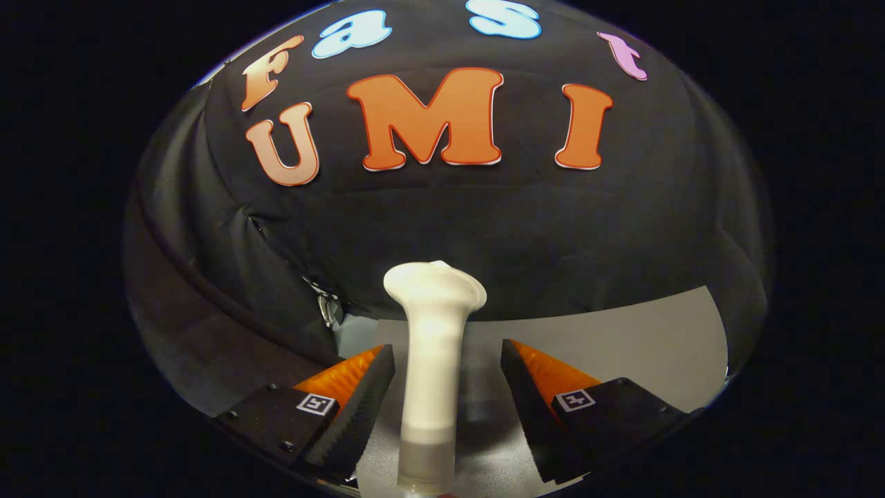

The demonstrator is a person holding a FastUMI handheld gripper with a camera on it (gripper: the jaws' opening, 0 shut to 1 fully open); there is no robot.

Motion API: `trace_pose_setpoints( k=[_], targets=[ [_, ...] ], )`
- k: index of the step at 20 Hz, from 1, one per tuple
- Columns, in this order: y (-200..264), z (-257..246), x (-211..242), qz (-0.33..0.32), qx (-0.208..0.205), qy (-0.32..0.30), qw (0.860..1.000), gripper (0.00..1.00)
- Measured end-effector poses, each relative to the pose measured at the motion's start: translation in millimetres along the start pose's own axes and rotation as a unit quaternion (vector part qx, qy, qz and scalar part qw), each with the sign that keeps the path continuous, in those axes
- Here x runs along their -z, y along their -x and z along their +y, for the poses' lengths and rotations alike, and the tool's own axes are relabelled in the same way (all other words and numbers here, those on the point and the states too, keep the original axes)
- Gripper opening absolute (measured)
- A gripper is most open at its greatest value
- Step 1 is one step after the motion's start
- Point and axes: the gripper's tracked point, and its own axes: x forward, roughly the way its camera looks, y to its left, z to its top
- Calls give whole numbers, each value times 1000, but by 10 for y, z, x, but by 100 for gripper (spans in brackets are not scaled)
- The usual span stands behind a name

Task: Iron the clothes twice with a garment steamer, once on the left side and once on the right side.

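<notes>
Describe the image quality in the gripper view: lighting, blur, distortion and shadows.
Gripper view: strong fisheye bending curves the table edge; lighting is dim, the booth wall nearly black; the white garment steamer looks softly blurred and bright, standing between the open fingers of the hand-held gripper, neither finger touching it; a soft shadow lies on the table around its base.

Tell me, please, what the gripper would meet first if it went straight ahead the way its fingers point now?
Most likely the white steamer. It stands upright between the open gripper fingers, with a gap on each side, so pushing forward would probably bring the gripper's body against its handle. Beyond it lies the grey table, then the black cloth wall; depth is uncertain.
</notes>
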Motion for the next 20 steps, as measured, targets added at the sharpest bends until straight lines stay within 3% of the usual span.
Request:
trace_pose_setpoints(
  k=[6, 7, 9, 11, 15, 20],
  targets=[
    [-161, 61, 228, 52, -34, -32, 998, 94],
    [-154, 82, 184, 35, -36, -30, 998, 93],
    [-128, 247, 211, 37, -70, -23, 997, 74],
    [-183, 212, 223, 37, -62, -15, 997, 56],
    [-86, 180, 212, 22, -61, -56, 996, 40],
    [226, 10, 65, -24, -50, -95, 994, 40]
  ],
)
